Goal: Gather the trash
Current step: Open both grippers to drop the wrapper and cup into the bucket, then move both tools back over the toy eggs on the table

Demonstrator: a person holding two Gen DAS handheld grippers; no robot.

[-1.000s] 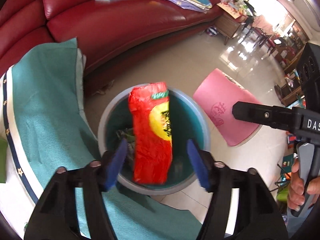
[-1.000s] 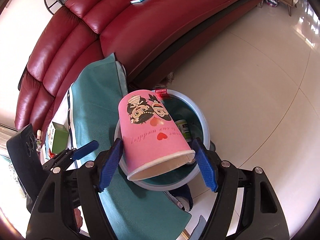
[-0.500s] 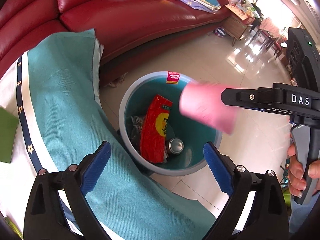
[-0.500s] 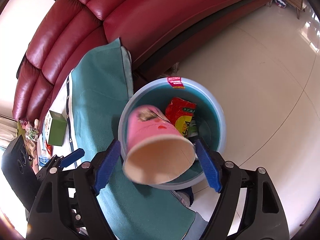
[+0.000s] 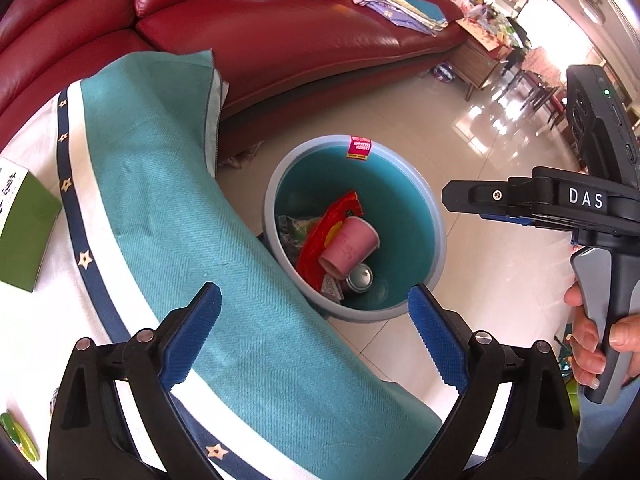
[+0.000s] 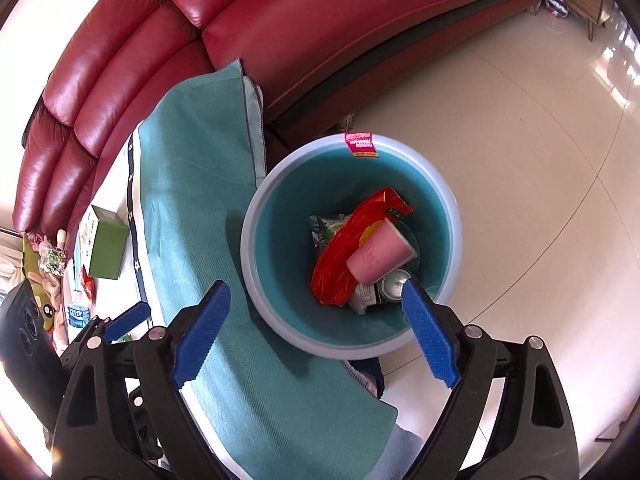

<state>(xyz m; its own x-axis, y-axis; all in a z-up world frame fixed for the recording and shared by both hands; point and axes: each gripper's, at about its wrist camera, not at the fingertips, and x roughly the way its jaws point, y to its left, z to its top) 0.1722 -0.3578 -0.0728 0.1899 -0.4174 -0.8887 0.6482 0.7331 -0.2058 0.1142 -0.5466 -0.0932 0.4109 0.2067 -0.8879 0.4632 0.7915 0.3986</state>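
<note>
Red leather sofa [image 5: 280,40] spans the background. Teal cloth [image 5: 160,200] drapes over the table edge, touching the bin's side. Blue trash bin [image 5: 434,216] stands on the tiled floor beside it. Inside lie a red wrapper [image 6: 340,260], a pink paper cup [image 6: 376,258] on its side across the wrapper, and a can [image 6: 394,282]. Left gripper [image 5: 316,340] and right gripper [image 6: 316,332]: jaws spread wide, empty, above the bin.

Pink cup [image 6: 378,257] inside bin [image 6: 256,216], tongs [image 6: 314,330] agape.

"DAS" stands in white on the right gripper [image 5: 520,216] (bin sticker and cup print unreadable).
</note>
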